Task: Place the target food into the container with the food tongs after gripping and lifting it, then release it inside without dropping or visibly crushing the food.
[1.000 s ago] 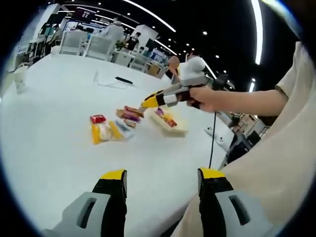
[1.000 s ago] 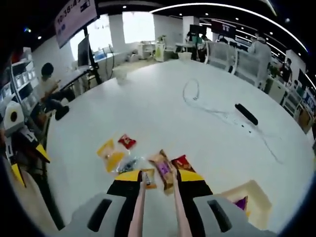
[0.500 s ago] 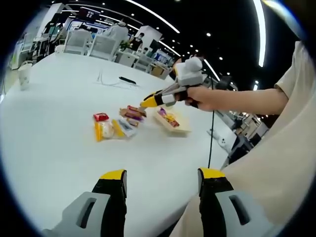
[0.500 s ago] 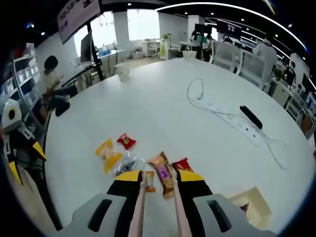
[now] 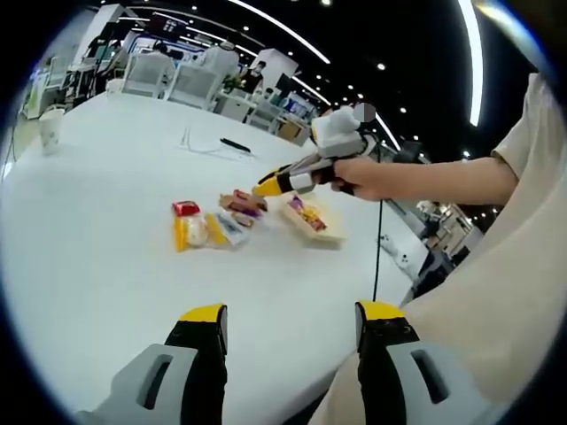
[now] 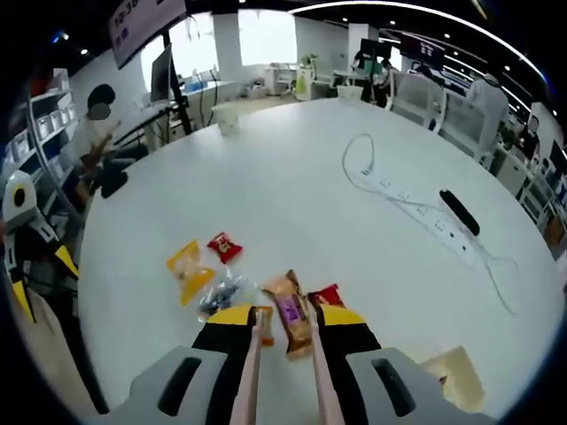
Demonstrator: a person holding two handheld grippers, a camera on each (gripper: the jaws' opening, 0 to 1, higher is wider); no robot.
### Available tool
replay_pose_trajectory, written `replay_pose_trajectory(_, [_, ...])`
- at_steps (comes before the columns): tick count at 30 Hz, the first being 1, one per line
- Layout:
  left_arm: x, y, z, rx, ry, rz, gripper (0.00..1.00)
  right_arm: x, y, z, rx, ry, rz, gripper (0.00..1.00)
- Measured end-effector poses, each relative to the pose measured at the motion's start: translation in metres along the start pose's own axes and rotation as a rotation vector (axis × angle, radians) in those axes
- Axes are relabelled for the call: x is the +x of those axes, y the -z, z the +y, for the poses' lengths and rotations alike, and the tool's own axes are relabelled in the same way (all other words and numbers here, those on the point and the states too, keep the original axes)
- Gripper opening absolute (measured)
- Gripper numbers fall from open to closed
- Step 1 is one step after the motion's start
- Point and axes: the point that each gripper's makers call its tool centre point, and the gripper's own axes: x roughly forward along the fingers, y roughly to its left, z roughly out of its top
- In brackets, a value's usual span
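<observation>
My right gripper [image 6: 286,317] is shut on the food tongs [image 6: 251,372], whose two pale arms run forward between its yellow-tipped jaws. The tong arms stand apart on either side of an orange and purple snack packet [image 6: 292,319] lying on the white table [image 6: 292,195]. A small orange packet [image 6: 264,323] lies by the left tong arm. The beige container [image 6: 454,376] sits low right; in the left gripper view the container [image 5: 312,219] holds a purple packet. A hand holds the right gripper [image 5: 266,186] over the packets. My left gripper [image 5: 292,314] is open, low over the near table edge.
A yellow packet [image 6: 186,266], a red packet [image 6: 224,248] and a clear one [image 6: 221,295] lie left of the tongs. Farther off are a power strip with cable [image 6: 416,221], a black remote [image 6: 456,211] and a paper cup [image 6: 229,124]. A person sits at far left [image 6: 97,133].
Both views have shifted slightly with the hands. The tongs still straddle the same packet; nothing has been gripped or let go.
</observation>
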Motion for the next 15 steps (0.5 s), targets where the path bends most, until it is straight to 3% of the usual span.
replay_pose_trajectory(15, [0.011, -0.001, 0.007, -0.022, -0.008, 0.012, 0.58, 0.015, -0.002, -0.010, -0.024, -0.012, 0.002, 0.26])
